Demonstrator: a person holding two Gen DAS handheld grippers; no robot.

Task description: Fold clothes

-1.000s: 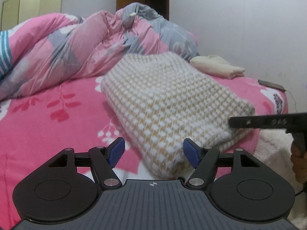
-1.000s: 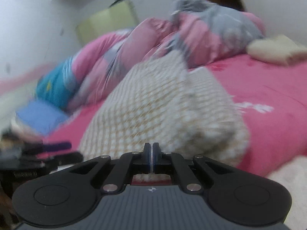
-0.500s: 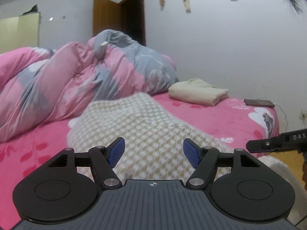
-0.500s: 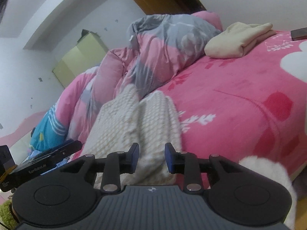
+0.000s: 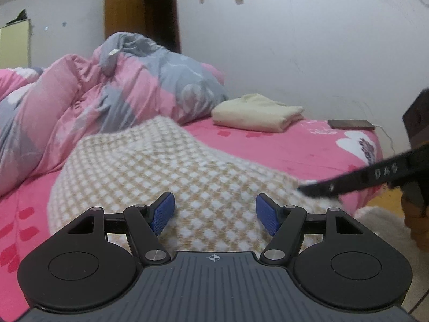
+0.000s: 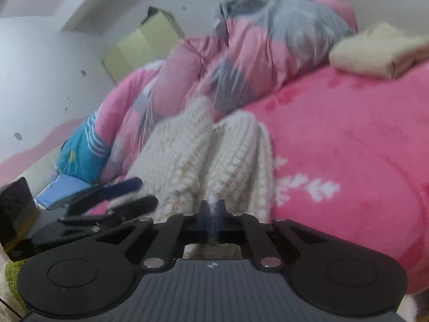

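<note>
1. Knitted in a beige-and-white check, the thick woolly sweater (image 5: 171, 171) lies folded on my pink fleece bedsheet with white flower prints (image 6: 348, 161), close to the near edge of the bed.
2. My left gripper (image 5: 214, 212) has its blue ribbed pads spread wide; the sweater's nubbly surface shows between them, and neither pad presses on it.
3. My right gripper (image 6: 211, 214) has just been closing, and its blue pads now pinch a bit of the sweater's cream edge; the view is blurred there, so I judge the hold mainly from the tuft of fabric showing between the pads.
4. From the right wrist camera the sweater shows two rounded, ribbed bulges with a crease between them running away from the pads.
5. Behind it is heaped a puffy pink-and-grey quilt (image 5: 112, 94), crumpled into soft ridges.
6. A folded pale-yellow garment (image 5: 257, 114) sits well apart near the wall, with a flat dark phone (image 5: 350, 124) beyond it at the bed's corner.
7. In the left wrist view, the right gripper's black finger crosses the lower right and hides part of the sheet's edge.
</note>
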